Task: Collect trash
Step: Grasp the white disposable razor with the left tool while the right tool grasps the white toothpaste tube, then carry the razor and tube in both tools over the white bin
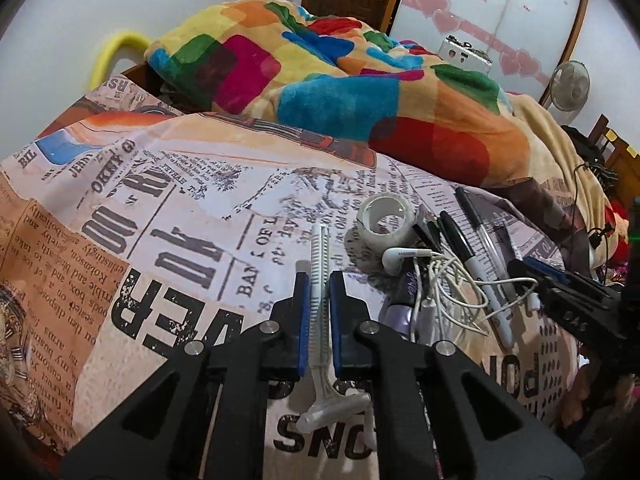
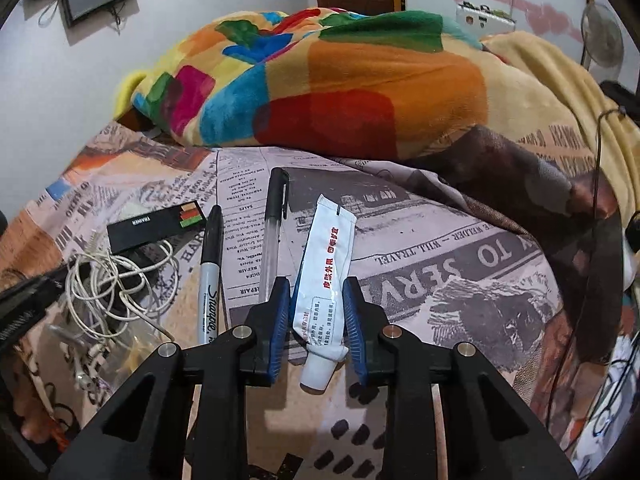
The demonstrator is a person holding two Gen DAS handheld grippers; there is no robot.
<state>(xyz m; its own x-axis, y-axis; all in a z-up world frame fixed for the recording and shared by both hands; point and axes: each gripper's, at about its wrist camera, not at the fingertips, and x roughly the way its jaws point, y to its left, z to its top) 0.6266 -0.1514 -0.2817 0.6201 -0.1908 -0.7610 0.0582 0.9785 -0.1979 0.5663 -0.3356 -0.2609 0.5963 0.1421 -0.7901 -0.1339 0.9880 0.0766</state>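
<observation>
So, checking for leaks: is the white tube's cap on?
On. The white tube lies flat on the bedsheet, its white cap end whole, between the right gripper pads.

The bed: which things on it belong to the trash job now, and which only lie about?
Job:
- razor, between the left jaws
- tube, between the right jaws

Lying about:
- tape roll
- earphones
- Sharpie marker
- clear pen
- black box

**What we cannot see well**

The razor (image 1: 320, 320) handle is partly hidden between the jaws. The earphone cord (image 2: 116, 284) is a tangle, cut off low down. Small print on the white tube (image 2: 326, 280) is too tiny to read.
</observation>
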